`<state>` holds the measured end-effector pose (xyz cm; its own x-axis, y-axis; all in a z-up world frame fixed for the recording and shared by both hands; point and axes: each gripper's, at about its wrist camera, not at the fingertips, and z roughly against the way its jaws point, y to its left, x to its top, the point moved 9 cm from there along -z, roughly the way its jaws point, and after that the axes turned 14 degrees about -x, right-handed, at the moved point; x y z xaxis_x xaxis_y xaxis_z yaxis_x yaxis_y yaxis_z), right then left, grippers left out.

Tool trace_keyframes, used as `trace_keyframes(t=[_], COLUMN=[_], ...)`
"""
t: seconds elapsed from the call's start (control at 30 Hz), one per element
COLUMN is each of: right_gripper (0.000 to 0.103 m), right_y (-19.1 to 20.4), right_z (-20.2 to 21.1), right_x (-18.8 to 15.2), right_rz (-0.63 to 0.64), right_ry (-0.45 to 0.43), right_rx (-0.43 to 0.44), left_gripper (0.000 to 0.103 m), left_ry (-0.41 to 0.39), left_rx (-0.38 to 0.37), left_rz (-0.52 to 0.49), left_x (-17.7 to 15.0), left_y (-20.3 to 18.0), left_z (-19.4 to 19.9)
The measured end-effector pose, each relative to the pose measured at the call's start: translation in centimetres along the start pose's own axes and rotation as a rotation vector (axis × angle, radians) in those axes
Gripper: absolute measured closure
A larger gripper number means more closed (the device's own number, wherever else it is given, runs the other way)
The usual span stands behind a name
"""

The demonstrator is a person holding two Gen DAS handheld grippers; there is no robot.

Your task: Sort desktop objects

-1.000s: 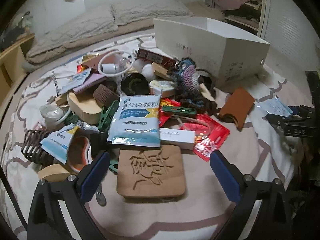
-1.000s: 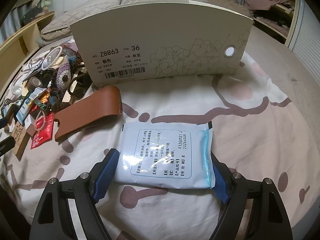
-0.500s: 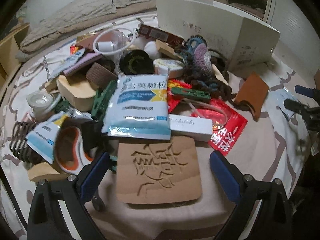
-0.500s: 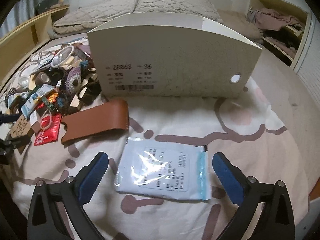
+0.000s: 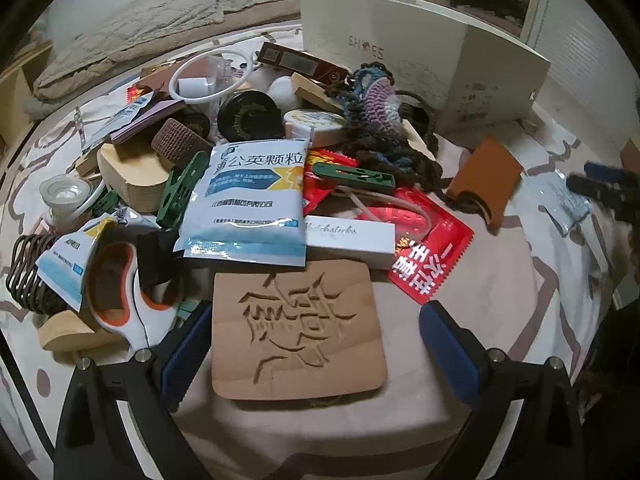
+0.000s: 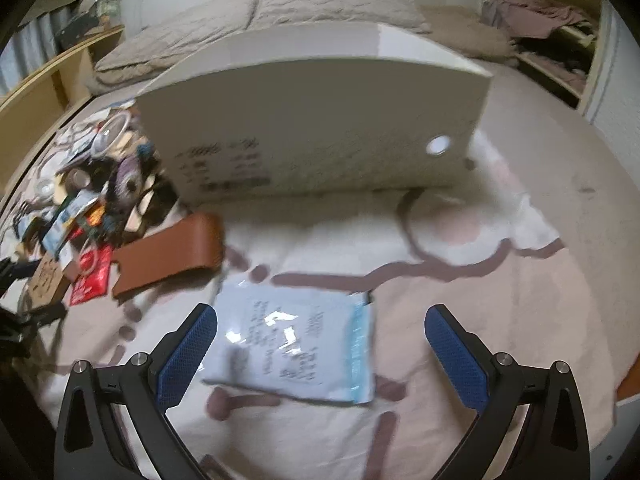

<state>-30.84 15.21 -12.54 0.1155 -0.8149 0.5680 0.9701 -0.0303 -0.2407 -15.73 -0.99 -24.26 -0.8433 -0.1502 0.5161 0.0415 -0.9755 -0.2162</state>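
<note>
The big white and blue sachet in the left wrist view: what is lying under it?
The sachet overlaps the white matchstick box and the red packet, and its lower edge just covers the carved wooden board. A green clip disappears under its left side. Anything beneath its middle is hidden.

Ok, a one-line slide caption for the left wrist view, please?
Open left gripper straddles a carved wooden plaque before a heap of sachets, scissors and a shoebox.

Right wrist view motion-blurred: label print on tall white cardboard shoebox (image 6: 316,128) unreadable; pale blue plastic sachet (image 6: 296,344) text smeared. White-handled scissors (image 5: 120,300) blades hidden.
</note>
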Motion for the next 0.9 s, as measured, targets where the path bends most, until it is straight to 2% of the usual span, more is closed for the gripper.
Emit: trace_keyframes(t=[0.13,0.27,0.57,0.7,0.9], right_gripper=[0.000,0.000,0.000,0.000,0.000], right_y=[2.1,2.9,3.3,3.1,2.9], right_z=[-0.9,-1.8,-2.0,-2.2,-2.6], right_x=[-1.2,-1.6,-1.8,-1.7,-1.4], right_rz=[0.063,0.051,0.048,0.036,0.028], right_ry=[0.023,0.033,-0.029,-0.048,-0.031], right_rx=[-0.014,-0.025,-0.070,-0.074,-0.024], left_gripper=[0.002,0.002,0.001,0.003,0.006], left_ry=[-0.037,-0.044,-0.078,-0.092,-0.085], left_rx=[0.033,0.075,0.083,0.051,0.061], left_rz=[0.054,0.056,0.076,0.108,0.109], left_x=[-0.1,0.0,0.1,0.3,0.2], left_y=[0.2,0.1,0.1,0.3,0.6], left_z=[-0.1,-0.4,-0.6,-0.2,0.0])
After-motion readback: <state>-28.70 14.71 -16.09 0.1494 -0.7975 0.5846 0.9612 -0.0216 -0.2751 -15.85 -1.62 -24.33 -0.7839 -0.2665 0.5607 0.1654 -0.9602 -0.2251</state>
